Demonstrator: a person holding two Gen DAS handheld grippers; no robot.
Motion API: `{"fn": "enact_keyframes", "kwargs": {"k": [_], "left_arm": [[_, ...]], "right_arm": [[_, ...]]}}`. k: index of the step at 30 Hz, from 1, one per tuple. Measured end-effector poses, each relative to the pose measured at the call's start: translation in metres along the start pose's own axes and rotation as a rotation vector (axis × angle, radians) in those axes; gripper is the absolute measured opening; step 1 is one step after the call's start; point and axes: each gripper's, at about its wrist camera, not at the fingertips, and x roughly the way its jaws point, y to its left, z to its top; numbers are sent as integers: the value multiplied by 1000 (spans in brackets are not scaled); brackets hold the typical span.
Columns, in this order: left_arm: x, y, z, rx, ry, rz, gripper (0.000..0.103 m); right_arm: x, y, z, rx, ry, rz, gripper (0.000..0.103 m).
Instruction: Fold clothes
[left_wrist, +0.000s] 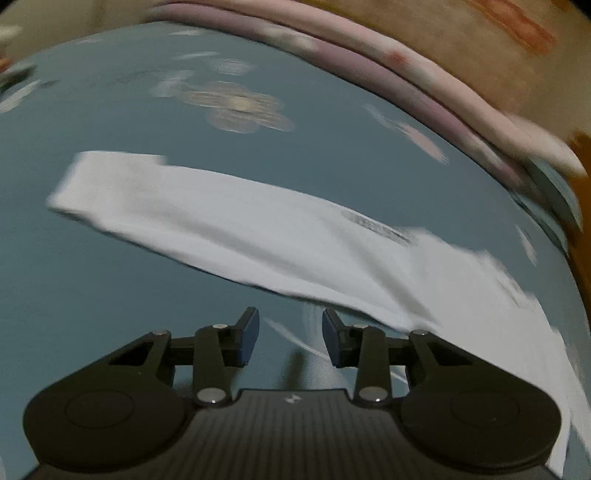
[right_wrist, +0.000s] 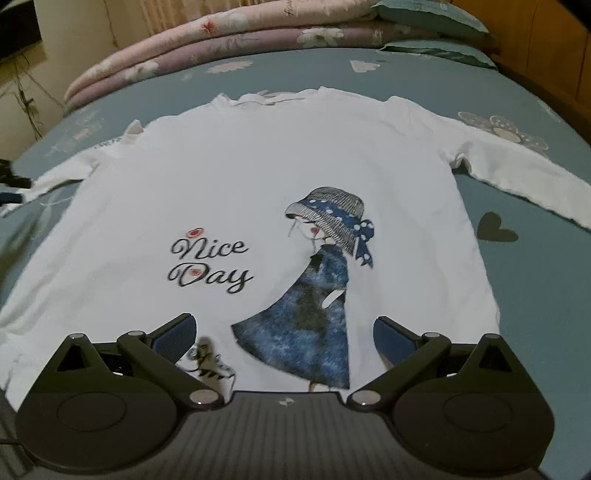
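the left gripper (left_wrist: 290, 338) has its two blue-padded fingers (left_wrist: 251, 338) apart with a narrow gap between them, and nothing sits in that gap; only the blue bedsheet (left_wrist: 110, 277) shows through it. just ahead of its fingertips, and running off to its right, lies one long sleeve (left_wrist: 221, 218) of the white shirt (right_wrist: 258, 177), stretched flat across the sheet; the left wrist view is smeared with blur, so finer detail on the sleeve cannot be read. the sleeve's edge passes close by the right-hand finger, but whether it touches i cannot tell. the right gripper (right_wrist: 284, 332) has its jaws spread wide, holding nothing, and hovers over the shirt's lower hem, which lies directly beneath and between its fingers (right_wrist: 177, 332). straight ahead of it the shirt is laid out flat, front up, with a printed girl in a blue dress (right_wrist: 314, 314) and a striped hat just beyond the fingertips, and the script words "nice day" (right_wrist: 210, 266) ahead and to its left. both sleeves reach out sideways, one to each side of this gripper. farther ahead, past the shirt's collar, folded pink quilts (right_wrist: 221, 40) are stacked at the far edge of the bed, with teal pillows (right_wrist: 432, 18) to the far right.
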Motion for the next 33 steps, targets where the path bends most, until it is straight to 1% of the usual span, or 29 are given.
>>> {"fn": "enact_keyframes", "kwargs": {"k": [2, 4, 8, 12, 16, 18, 19, 20, 21, 22, 24, 27, 30, 33], "left_arm": [[1, 32, 11, -107, -26, 17, 35], [1, 64, 16, -233, -48, 16, 35], [9, 108, 16, -382, -77, -4, 35], [20, 136, 17, -507, -139, -80, 35], [33, 149, 23, -564, -201, -112, 35], [39, 148, 26, -548, -224, -102, 35], [42, 148, 28, -536, -236, -94, 32], [44, 146, 30, -516, -245, -70, 26], [46, 142, 31, -488, -250, -27, 11], [45, 137, 31, -462, -254, 3, 8], [41, 129, 30, -420, -263, 39, 8], [29, 124, 28, -392, -276, 76, 7], [14, 122, 25, -379, -296, 88, 7], [7, 125, 25, -366, -284, 99, 7]], "right_arm": [[1, 2, 5, 5, -2, -1, 103], [2, 5, 9, 14, -7, 2, 103], [6, 13, 15, 9, -4, -10, 103], [11, 23, 19, -8, 10, -15, 103], [11, 33, 25, -30, 8, -28, 103], [10, 37, 27, -41, 6, -38, 103], [10, 40, 28, -47, 8, -46, 103], [10, 42, 29, -55, 12, -51, 103], [11, 44, 30, -62, 16, -56, 103], [10, 47, 30, -77, 14, -66, 103], [9, 54, 31, -107, 7, -79, 103], [4, 62, 30, -150, -5, -83, 103], [2, 66, 33, -175, -9, -88, 103], [1, 65, 33, -173, -12, -90, 103]]}}
